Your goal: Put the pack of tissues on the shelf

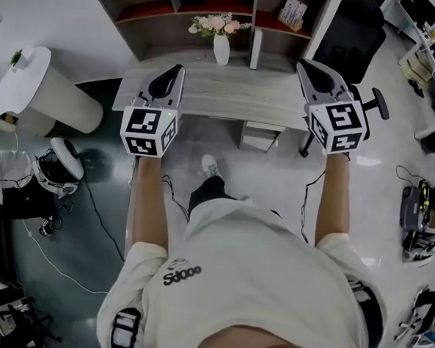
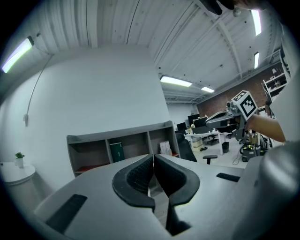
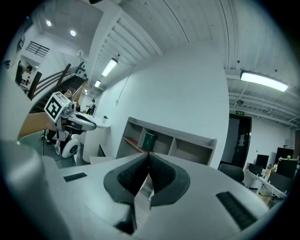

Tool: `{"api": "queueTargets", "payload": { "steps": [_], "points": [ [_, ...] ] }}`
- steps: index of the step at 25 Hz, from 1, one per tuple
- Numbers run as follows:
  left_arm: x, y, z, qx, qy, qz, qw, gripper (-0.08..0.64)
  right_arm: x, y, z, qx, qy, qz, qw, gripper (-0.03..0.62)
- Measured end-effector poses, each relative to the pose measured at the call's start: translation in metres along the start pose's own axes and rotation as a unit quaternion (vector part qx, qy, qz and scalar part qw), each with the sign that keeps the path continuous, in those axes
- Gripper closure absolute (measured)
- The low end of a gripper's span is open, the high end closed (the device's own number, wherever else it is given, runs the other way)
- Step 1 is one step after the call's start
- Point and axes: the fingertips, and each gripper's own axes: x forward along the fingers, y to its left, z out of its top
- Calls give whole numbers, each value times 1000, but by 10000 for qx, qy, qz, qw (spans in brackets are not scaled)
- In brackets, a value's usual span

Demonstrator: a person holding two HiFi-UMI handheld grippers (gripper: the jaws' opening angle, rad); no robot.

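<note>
Left gripper [image 1: 180, 69] and right gripper [image 1: 302, 65] both closed and empty above the tabletop [image 1: 237, 91]; pack of tissues [image 1: 292, 11] stands upright in the shelf [image 1: 254, 4], right compartment; its print unreadable.

I see the desk [image 1: 230, 89] bare across the upper centre; the vase [image 1: 221, 48] blocks the shelf [image 1: 150, 12] at its middle; side bays look partly free.

Grey wood-grain desk [image 1: 230, 93] at far centre. On its far edge stands a white vase [image 1: 221, 49], upright, holding pink and white flowers [image 1: 215, 24]. Just right of the vase is a white slab-like item [image 1: 256, 48] set on end; its kind cannot be determined. Black office chair [image 1: 349, 38] at the desk's far right. Far left: white round pedestal [image 1: 39, 92] bearing a small green plant [image 1: 17, 57]. Near left: a person [image 1: 0, 175] in a white top. Cables [image 1: 104, 232] trail across the floor.
</note>
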Motion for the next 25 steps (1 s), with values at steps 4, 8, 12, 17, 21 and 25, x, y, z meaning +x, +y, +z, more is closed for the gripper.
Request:
{"api": "queueTargets", "payload": {
  "steps": [4, 8, 12, 17, 21, 25],
  "points": [
    [-11, -14, 10, 129, -55, -16, 9999, 538, -15, 2, 4, -52, -55, 32, 10000, 586],
    [-17, -25, 15, 155, -66, -63, 9998, 538, -24, 6, 4, -81, -61, 75, 9999, 586],
    [-17, -31, 17, 154, -74, -76, 9998, 538, -30, 5, 2, -66, -62, 65, 9999, 586],
    [-17, -35, 17, 172, -11, -122, 9998, 538, -35, 1, 1, -39, -58, -11, 10000, 586],
    [-13, -36, 19, 167, -14, -161, 9997, 538, -36, -3, 0, -50, -61, -55, 10000, 586],
    [-7, -39, 20, 149, -26, -200, 9997, 538, -36, -9, -3, -55, -52, -117, 9999, 586]
  ]
}}
